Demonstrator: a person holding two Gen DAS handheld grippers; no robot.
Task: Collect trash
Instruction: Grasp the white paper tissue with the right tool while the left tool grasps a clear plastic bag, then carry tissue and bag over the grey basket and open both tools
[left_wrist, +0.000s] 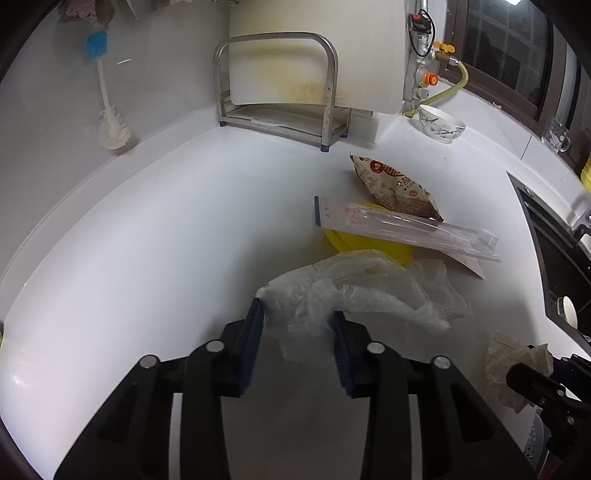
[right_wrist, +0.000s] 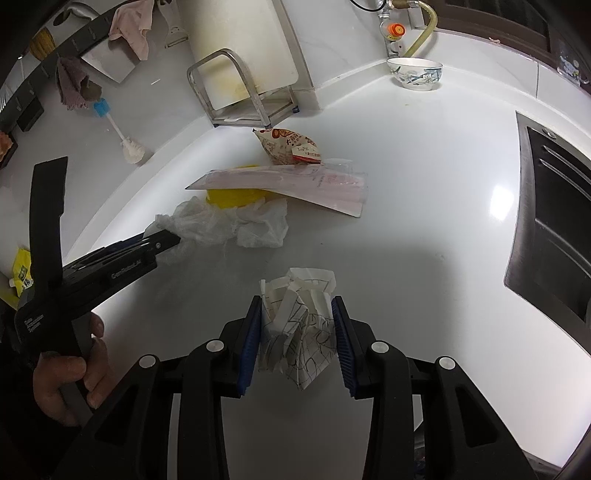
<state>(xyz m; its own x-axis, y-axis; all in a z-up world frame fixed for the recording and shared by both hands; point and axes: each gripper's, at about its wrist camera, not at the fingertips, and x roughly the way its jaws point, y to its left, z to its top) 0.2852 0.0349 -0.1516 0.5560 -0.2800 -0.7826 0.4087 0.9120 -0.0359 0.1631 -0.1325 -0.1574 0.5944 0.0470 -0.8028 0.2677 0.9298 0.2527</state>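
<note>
In the left wrist view, the left gripper (left_wrist: 297, 332) points down at a white countertop (left_wrist: 147, 240), its blue pads closed in on the near end of a crumpled clear plastic bag (left_wrist: 354, 288); the thin film bunches between them, so the jaws stand narrow and have hold of it. The rest of the bag trails away toward the counter's middle and lies against a yellow lid (left_wrist: 365, 243). Over that lid rests a long clear blister pack (left_wrist: 402, 227), and behind it lies a printed snack wrapper (left_wrist: 395, 184). Toward the back edge stands a steel rack (left_wrist: 280, 92) with a white cutting board (left_wrist: 314, 48); a patterned bowl (left_wrist: 441, 123) sits in the far right corner. A white bottle brush (left_wrist: 110, 122) leans at the back left. At the right edge a dark sink (left_wrist: 554, 251) begins. In the right wrist view, the right gripper (right_wrist: 297, 328) is partly closed on a crumpled sheet of printed paper (right_wrist: 299, 325), both blue pads pressing its sides above the counter's front part. To the left, a hand (right_wrist: 70, 369) grips the other tool, whose tip meets the plastic bag (right_wrist: 221, 225) near the counter's left edge.
</note>
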